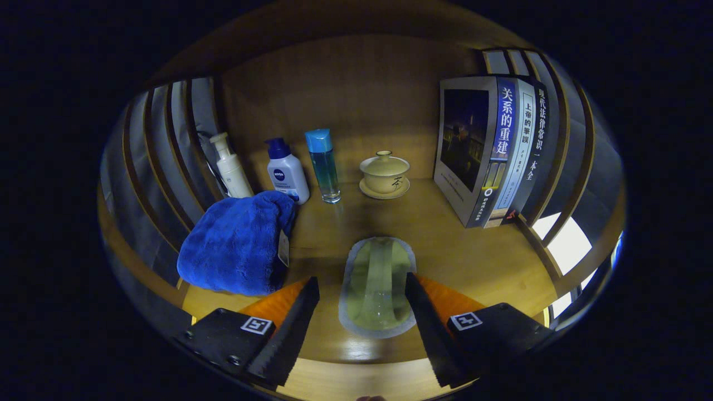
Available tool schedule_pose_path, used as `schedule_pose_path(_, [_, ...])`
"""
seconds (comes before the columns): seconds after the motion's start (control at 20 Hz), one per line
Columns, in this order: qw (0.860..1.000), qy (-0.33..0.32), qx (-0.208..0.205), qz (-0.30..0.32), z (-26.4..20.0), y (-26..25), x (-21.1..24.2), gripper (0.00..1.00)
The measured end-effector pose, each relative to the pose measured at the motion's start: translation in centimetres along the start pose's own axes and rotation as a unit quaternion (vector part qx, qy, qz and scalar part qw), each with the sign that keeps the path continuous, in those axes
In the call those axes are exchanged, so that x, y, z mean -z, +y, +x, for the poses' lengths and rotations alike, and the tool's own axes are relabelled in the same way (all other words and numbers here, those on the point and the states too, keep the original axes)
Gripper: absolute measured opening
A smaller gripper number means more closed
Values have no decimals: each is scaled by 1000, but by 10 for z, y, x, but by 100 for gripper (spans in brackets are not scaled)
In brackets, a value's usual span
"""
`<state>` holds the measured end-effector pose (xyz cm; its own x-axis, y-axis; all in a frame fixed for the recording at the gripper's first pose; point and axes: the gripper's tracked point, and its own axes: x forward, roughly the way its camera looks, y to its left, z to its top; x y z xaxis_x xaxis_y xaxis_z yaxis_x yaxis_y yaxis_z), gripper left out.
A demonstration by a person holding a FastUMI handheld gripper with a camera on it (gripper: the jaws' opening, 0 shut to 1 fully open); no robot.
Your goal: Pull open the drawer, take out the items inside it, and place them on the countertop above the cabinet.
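Your hand-held gripper point(362, 312) has its fingers spread wide, with a flat, oval, pale-green pad with a grey rim point(376, 287) lying between them on the wooden surface point(468, 250). Neither finger appears to press on the pad; a gap shows on the left, and on the right the fingertip sits very close to the rim, so you cannot be sure whether it touches. Judging by this, you have either just set the pad down or are about to take it; the frame does not settle which.

Left of the fingers and just beyond them lies a bunched blue plush towel point(239, 245), resting against the slatted side wall. Behind it, in a row along the back panel, stand a cream pump bottle point(231, 167), a white bottle with a dark blue cap point(286, 172) and a clear blue-tinted bottle with a blue cap point(323, 167), all upright and near one another. A beige lidded tea bowl on its saucer point(384, 175) sits apart from them towards the middle. To the right, a few upright books point(493, 150) lean against the slats.

Keeping the pad flat and central leaves room around it for further items from the drawer.
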<state>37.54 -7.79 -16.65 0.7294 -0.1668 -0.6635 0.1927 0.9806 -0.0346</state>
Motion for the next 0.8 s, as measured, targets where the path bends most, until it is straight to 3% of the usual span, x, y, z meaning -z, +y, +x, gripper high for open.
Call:
schedule_pose_path(0.05, [1000, -2, 2, 0, -1, 0, -1, 100])
schedule_pose_path(0.4, [999, -28, 19, -12, -19, -3, -7, 99])
schedule_pose_path(0.8, [990, -121, -43, -56, -106, 44, -3, 99])
